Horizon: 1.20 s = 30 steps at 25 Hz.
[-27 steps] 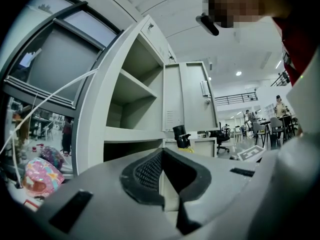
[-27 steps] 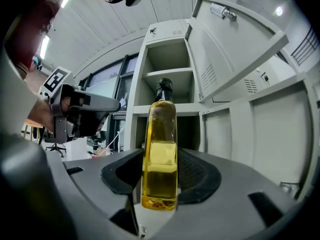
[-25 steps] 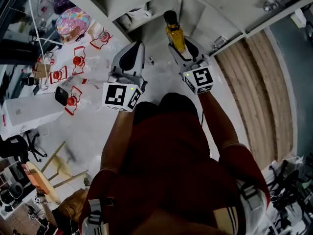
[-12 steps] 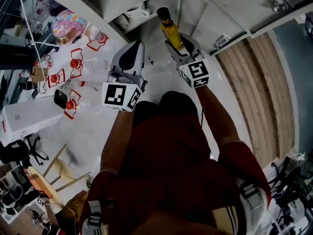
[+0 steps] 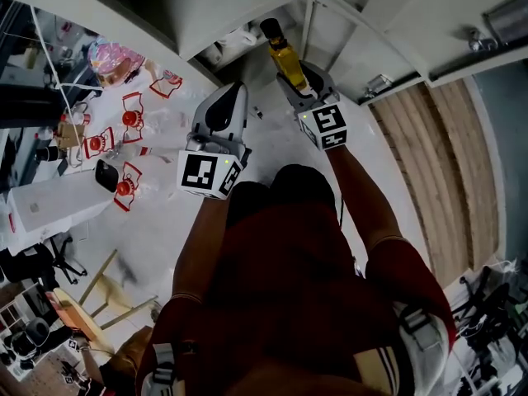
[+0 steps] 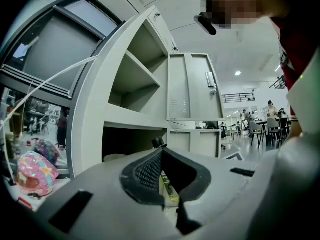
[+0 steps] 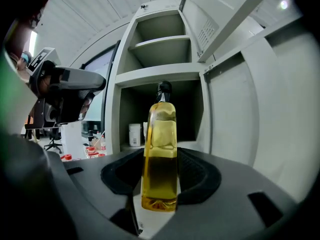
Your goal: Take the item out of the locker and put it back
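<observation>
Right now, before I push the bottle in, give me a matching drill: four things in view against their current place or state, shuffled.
Things:
1. bottle
2. left gripper
3. locker door
4. white jar

States:
A. swung open
B. standing inside the locker
C. clamped upright in the right gripper
D. jaws together, holding nothing

Pairs: 1-C, 2-D, 3-A, 4-B

Bottle: base hidden between jaws of right gripper. White jar in locker: label too small to read.
</observation>
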{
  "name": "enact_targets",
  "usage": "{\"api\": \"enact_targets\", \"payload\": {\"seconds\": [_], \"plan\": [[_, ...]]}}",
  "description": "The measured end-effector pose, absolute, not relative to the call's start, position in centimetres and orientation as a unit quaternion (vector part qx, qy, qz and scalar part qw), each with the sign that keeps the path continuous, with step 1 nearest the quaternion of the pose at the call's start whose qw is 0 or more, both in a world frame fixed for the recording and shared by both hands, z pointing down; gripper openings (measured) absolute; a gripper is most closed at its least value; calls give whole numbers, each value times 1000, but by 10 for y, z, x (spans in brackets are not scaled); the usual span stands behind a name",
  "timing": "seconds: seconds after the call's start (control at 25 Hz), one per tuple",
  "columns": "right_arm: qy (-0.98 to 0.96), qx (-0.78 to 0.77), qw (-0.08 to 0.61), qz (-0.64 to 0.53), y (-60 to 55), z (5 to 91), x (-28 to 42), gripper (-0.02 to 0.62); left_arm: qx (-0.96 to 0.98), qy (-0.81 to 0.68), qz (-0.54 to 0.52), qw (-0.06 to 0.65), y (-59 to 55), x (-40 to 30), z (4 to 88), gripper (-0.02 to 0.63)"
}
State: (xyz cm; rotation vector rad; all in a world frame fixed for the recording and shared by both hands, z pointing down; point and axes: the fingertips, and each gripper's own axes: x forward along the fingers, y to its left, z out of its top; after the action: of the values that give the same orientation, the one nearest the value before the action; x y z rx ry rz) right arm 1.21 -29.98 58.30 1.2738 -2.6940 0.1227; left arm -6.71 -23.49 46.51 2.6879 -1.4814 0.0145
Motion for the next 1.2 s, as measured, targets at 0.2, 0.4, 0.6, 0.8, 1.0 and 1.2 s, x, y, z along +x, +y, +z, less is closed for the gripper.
{"api": "enact_targets", "payload": {"seconds": [0.2, 0.4, 0.6, 0.8, 1.0, 1.2], "plan": [[-899, 430, 77, 40, -313, 584, 8, 193, 876, -480, 9, 43, -241, -69, 472, 6], [-898, 432, 75, 36, -327, 577, 4, 193, 877, -478, 11, 48, -244, -69, 471, 6], [-896, 436, 70, 35, -338, 572, -1, 193, 876, -479, 13, 52, -247, -73, 470, 6], [-895, 441, 60, 35, -350, 561, -4, 193, 875, -481, 16, 59, -248, -76, 469, 6], [-894, 445, 46, 39, -362, 553, -8, 193, 875, -480, 18, 61, -251, -75, 465, 6], [-891, 451, 27, 49, -376, 551, -9, 193, 877, -477, 21, 62, -256, -72, 465, 6]]}}
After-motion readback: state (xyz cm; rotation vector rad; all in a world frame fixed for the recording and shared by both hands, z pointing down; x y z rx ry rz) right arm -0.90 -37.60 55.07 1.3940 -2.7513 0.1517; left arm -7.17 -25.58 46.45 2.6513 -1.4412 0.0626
